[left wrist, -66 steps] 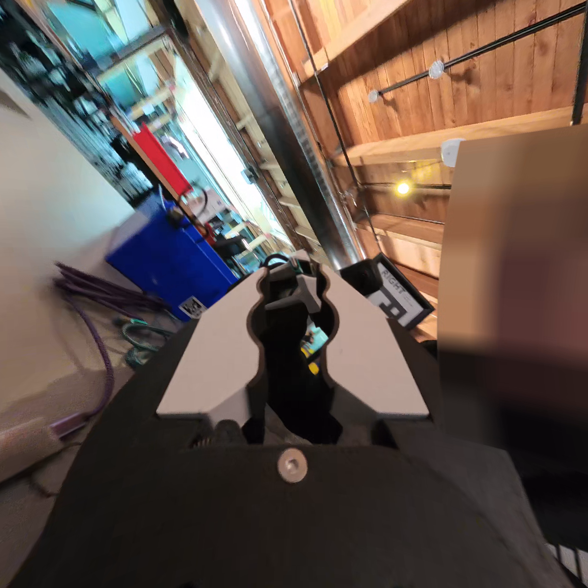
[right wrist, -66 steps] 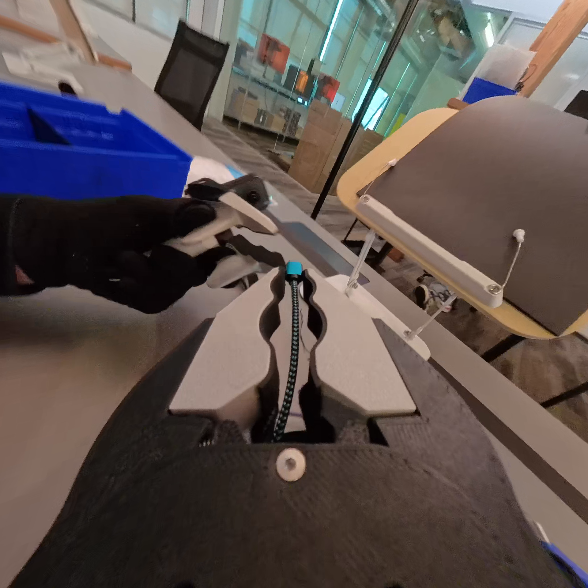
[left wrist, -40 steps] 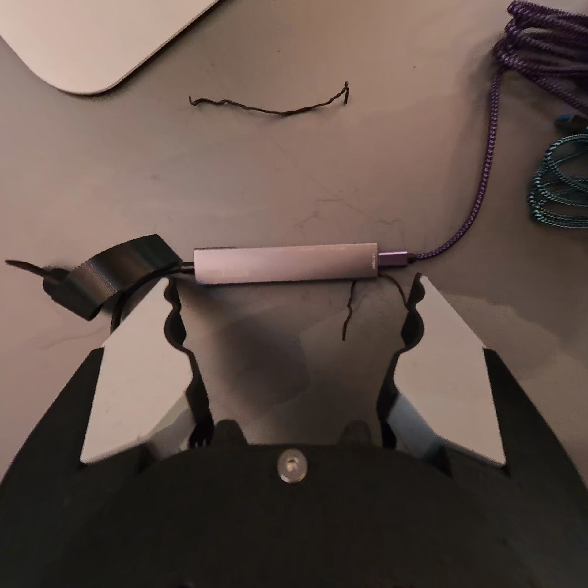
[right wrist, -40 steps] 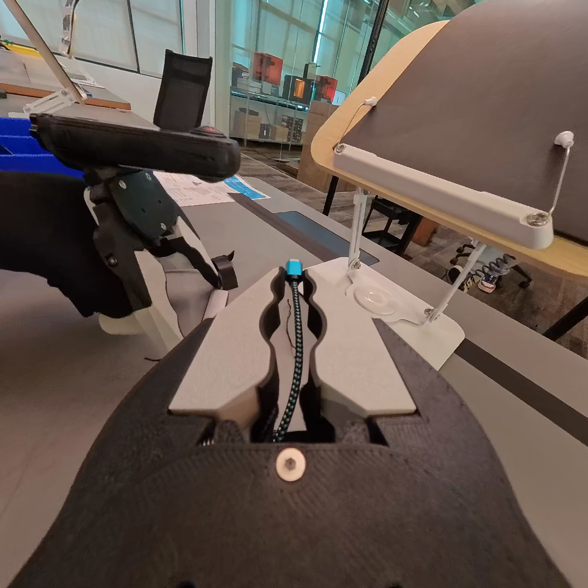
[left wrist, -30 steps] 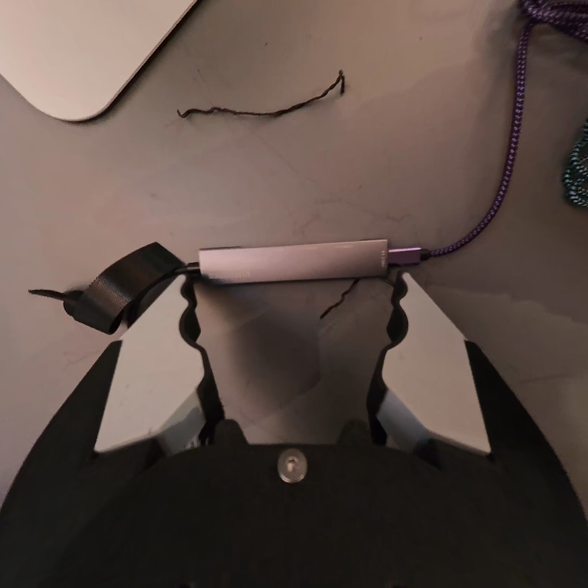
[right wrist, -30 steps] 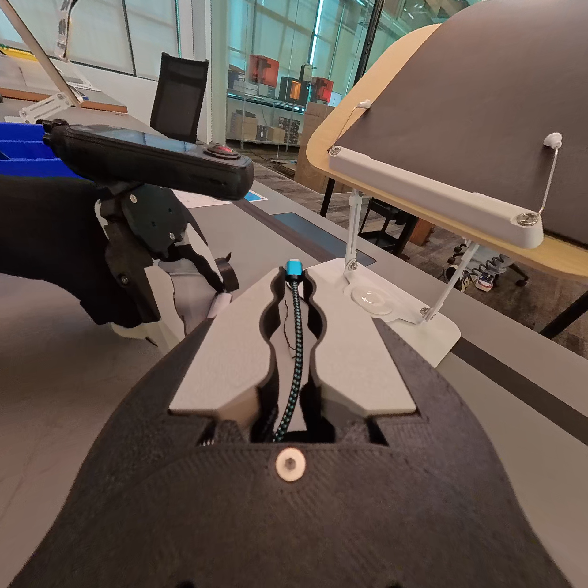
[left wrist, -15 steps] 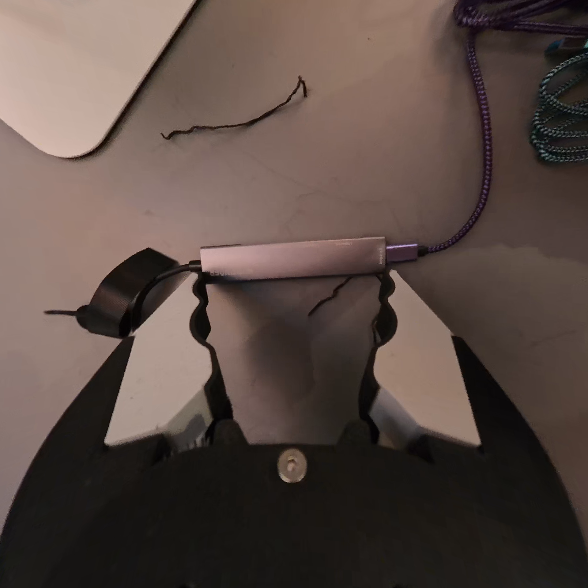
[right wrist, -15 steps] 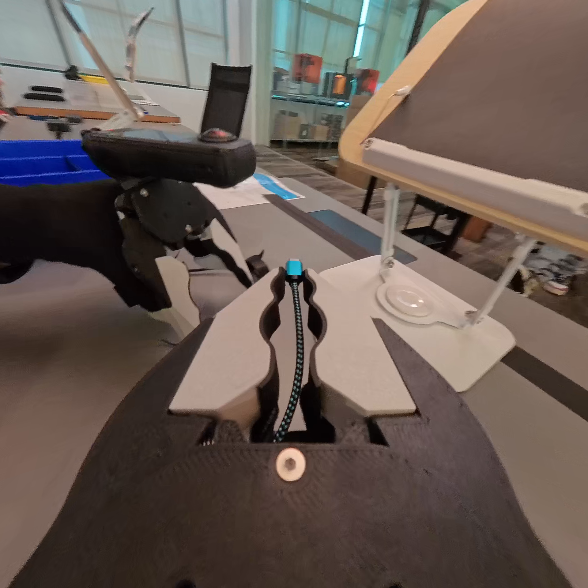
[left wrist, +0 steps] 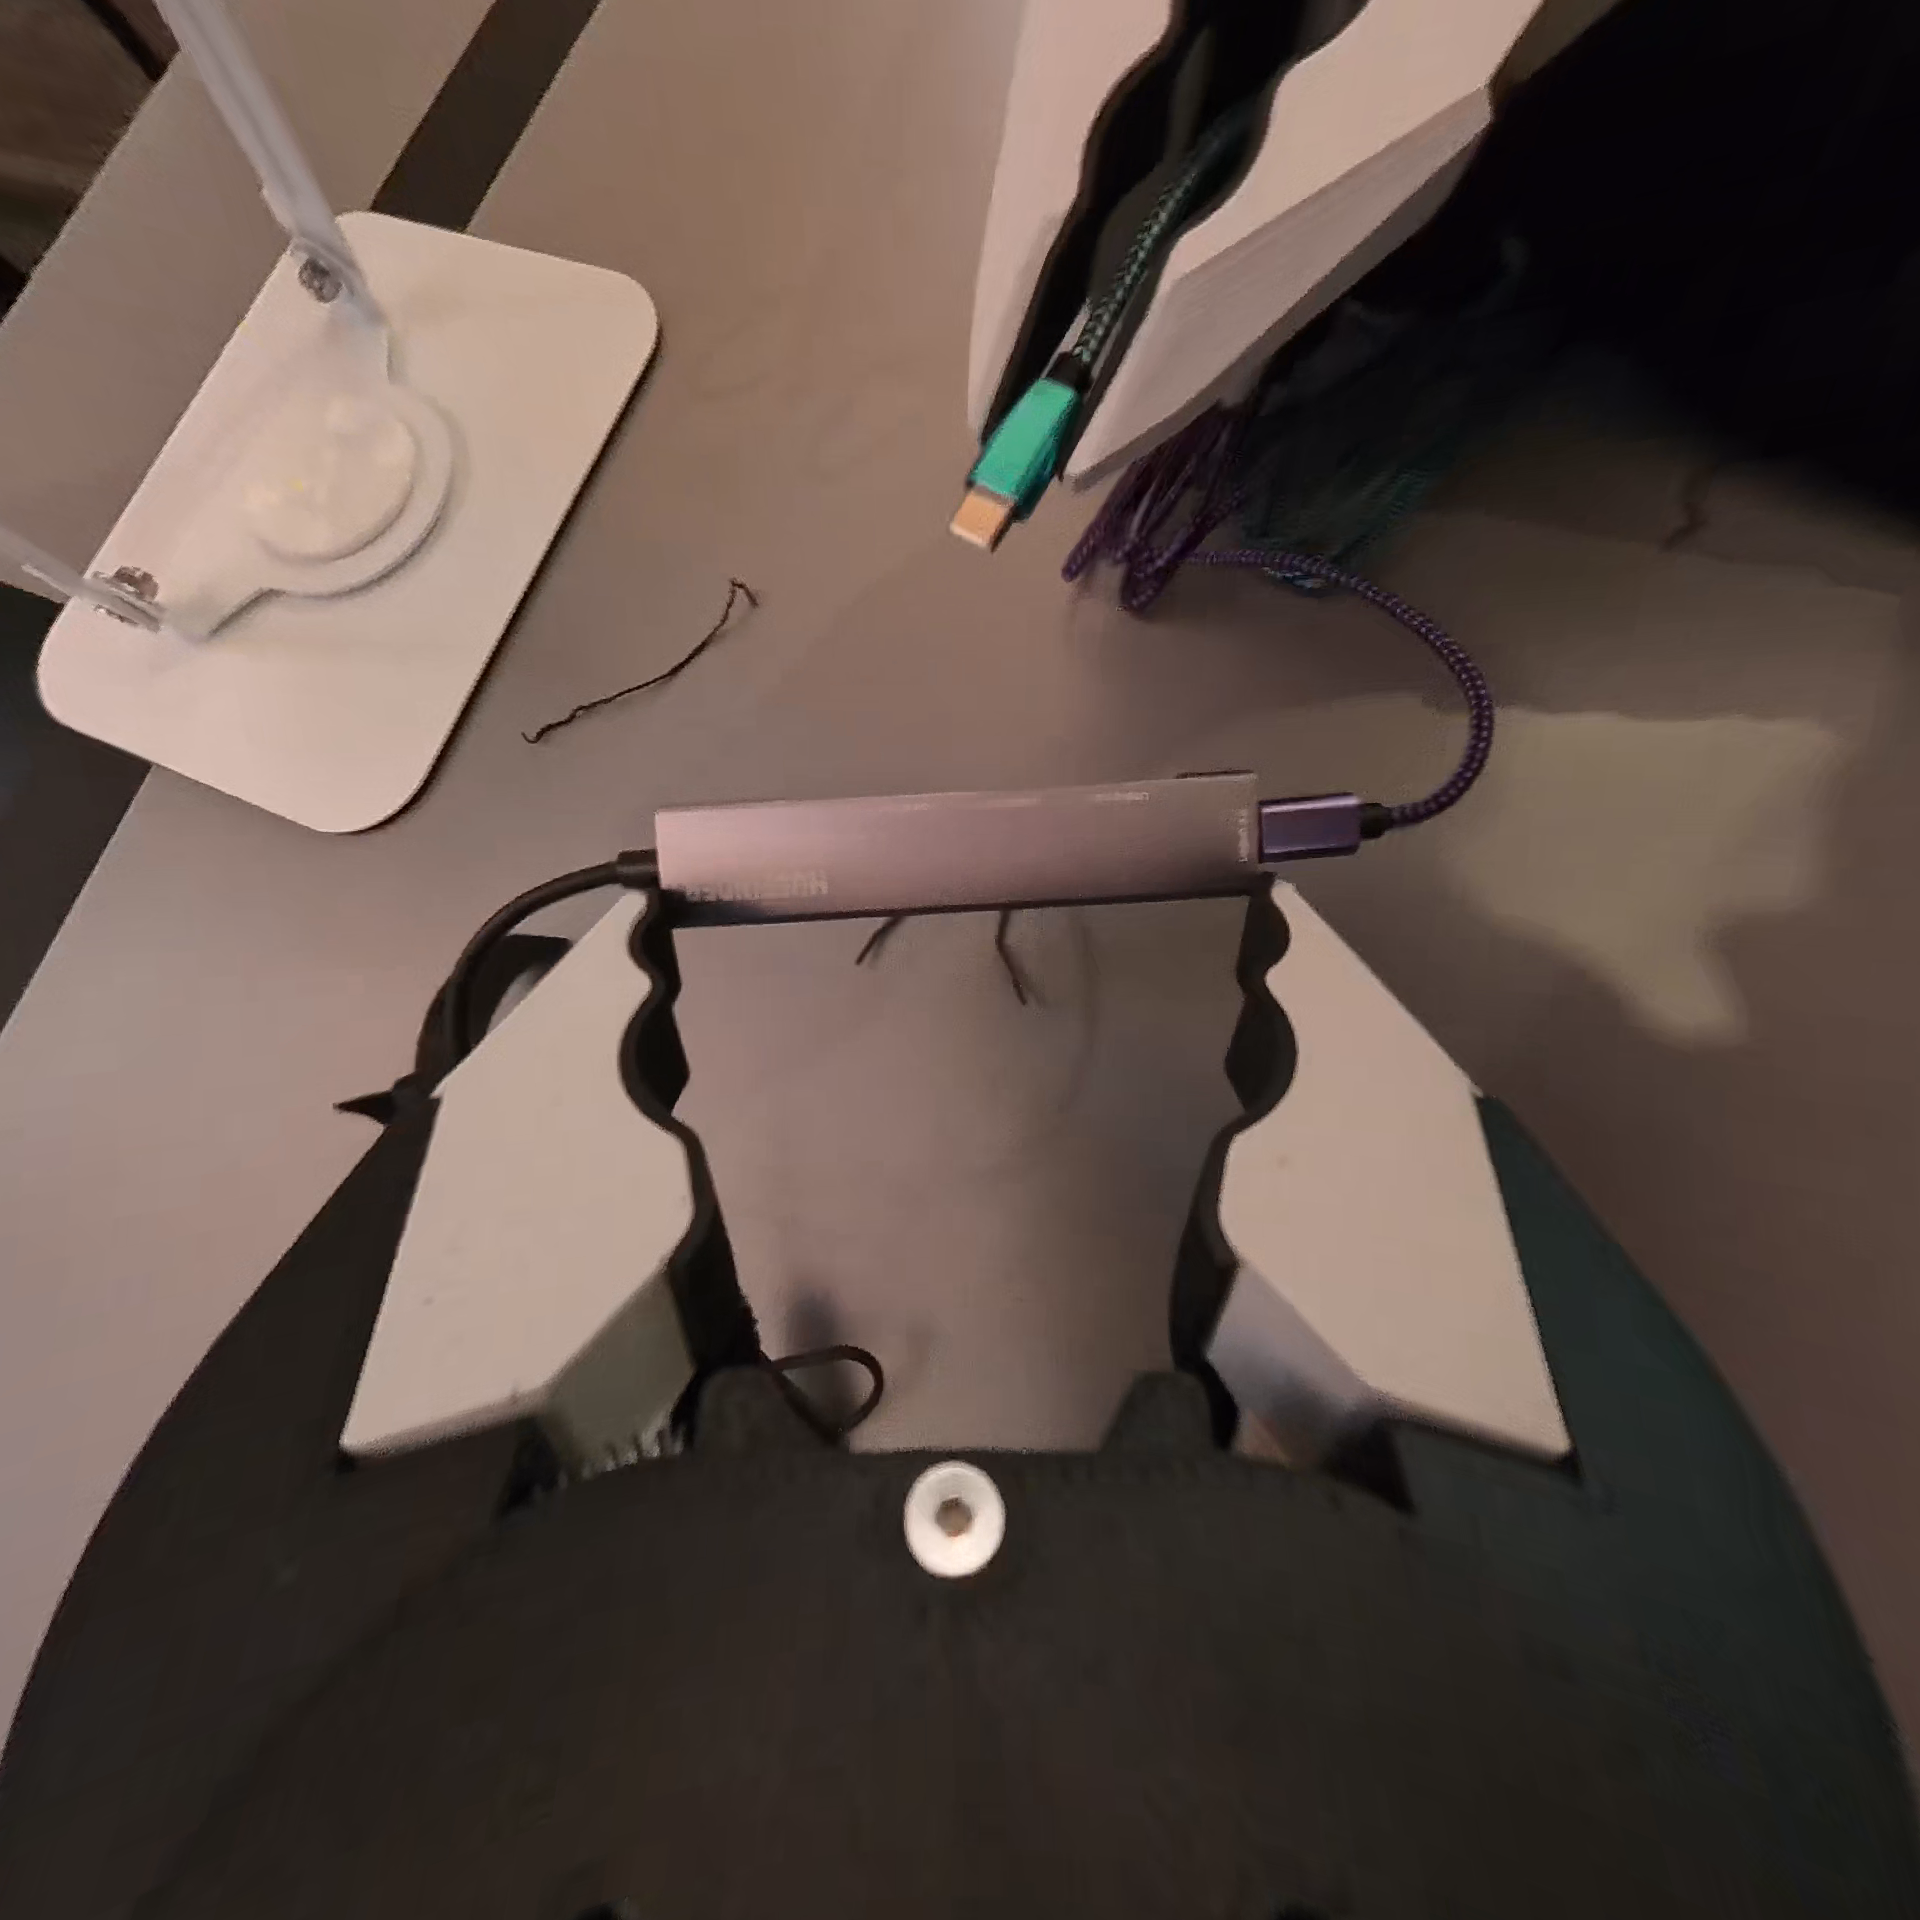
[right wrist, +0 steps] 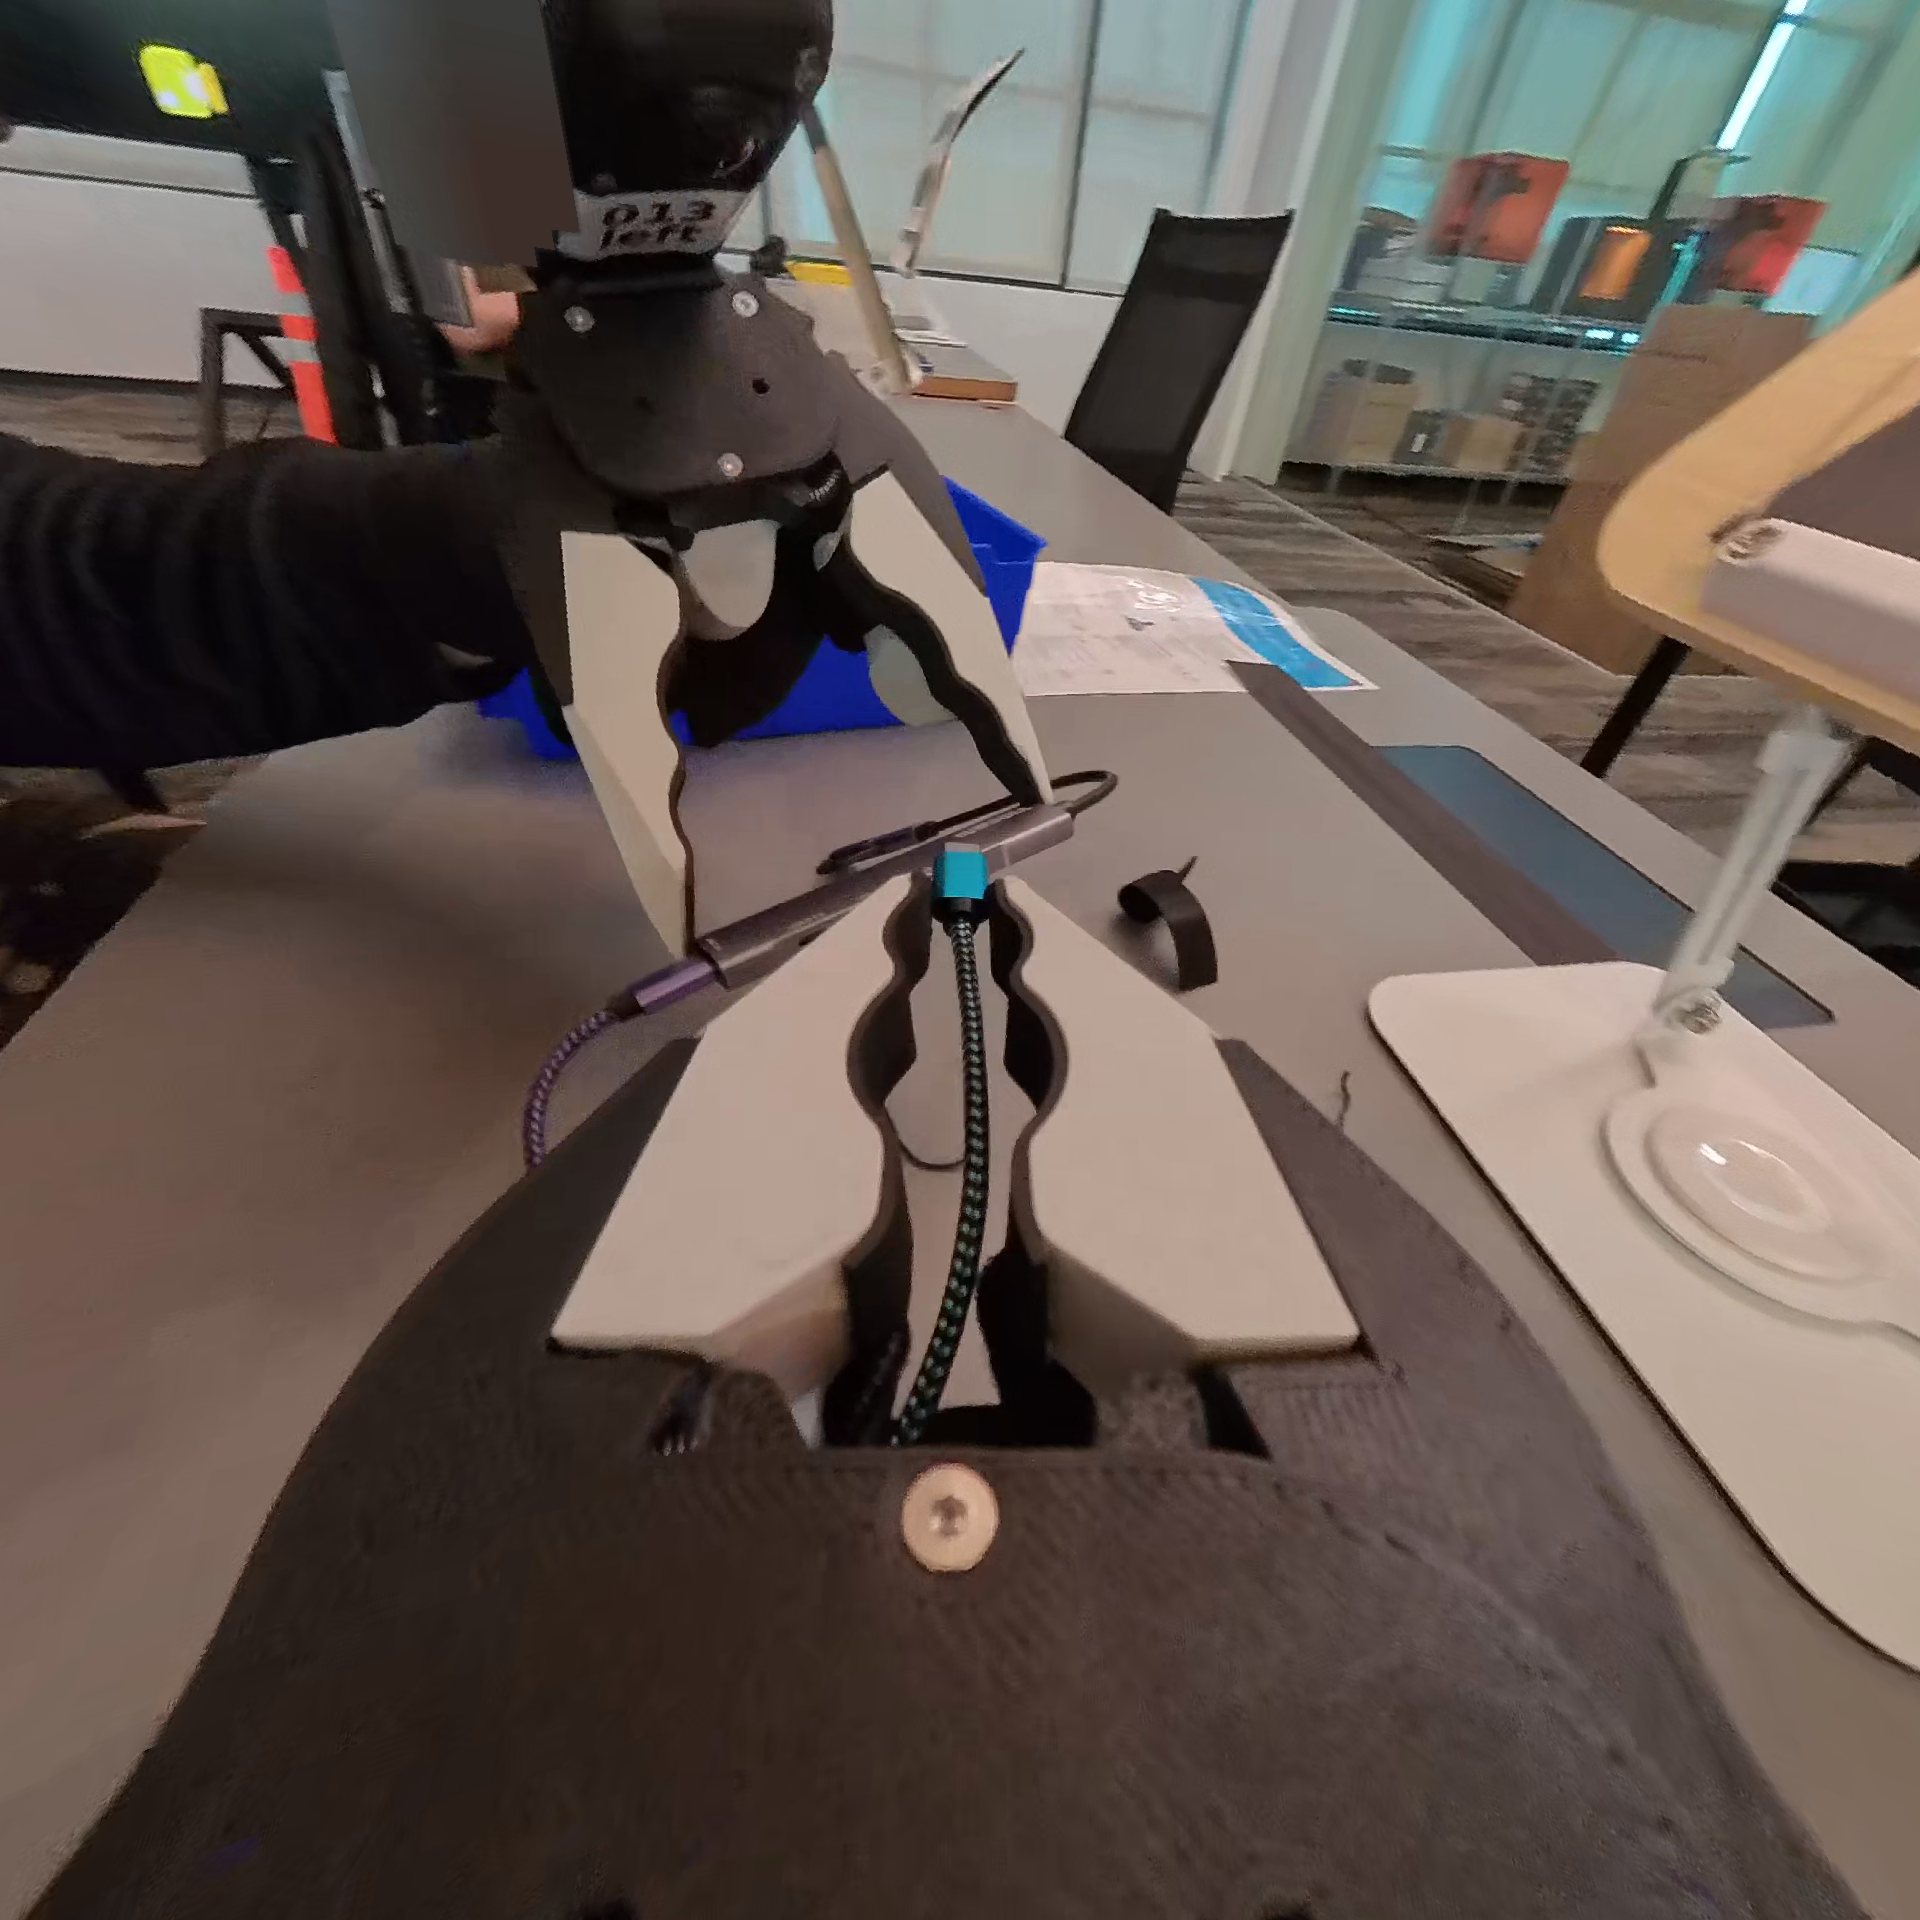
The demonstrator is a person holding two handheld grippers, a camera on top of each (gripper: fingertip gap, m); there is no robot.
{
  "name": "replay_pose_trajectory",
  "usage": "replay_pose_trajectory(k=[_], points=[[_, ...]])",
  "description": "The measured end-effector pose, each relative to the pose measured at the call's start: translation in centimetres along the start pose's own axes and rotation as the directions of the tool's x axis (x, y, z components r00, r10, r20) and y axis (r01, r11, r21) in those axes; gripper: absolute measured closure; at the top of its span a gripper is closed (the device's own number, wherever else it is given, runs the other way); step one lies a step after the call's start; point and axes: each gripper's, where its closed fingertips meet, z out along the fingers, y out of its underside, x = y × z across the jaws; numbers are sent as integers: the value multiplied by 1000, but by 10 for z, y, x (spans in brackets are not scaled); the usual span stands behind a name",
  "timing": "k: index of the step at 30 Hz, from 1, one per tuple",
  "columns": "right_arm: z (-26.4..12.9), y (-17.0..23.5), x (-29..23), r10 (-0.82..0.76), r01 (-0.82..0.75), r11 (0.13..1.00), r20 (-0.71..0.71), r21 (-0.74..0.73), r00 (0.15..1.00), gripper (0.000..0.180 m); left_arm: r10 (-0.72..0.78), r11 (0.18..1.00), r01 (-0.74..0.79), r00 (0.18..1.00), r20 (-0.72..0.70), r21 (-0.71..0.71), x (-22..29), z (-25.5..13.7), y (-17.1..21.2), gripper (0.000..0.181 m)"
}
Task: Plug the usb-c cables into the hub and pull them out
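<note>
Hub: slim grey USB hub (left wrist: 951, 844) lies flat at centre frame of the left wrist view, on the grey table (left wrist: 1039, 312); looks light, rigid and likely to slide unless braced end to end.
Left gripper (left wrist: 954, 914): spread wide, fingertips at the hub's two short ends; whether they clamp it is unclear.
Purple cable (left wrist: 1455, 727): braided, plugged into the hub's right end.
Right gripper (right wrist: 961, 899): closed on the teal-green braided cable (right wrist: 968, 1091), plug (left wrist: 1023, 442) protruding, upper centre of the left view, apart from the hub.
Handling: limp cord, stiff plug; hold best just behind the plug shell.
Lamp base (left wrist: 343, 520): white, upper left.
</note>
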Motion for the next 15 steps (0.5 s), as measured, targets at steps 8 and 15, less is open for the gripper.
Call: replay_pose_trajectory(k=[8,15], points=[[16,1,-40,-47,53,998,169,-29,984,171,34,998,-27,991,-130,57,27,-20,2,75],[15,2,-49,-49,58,998,220,-34,974,172,36,996,-20,984,-174,93,30,-25,-1,75]])
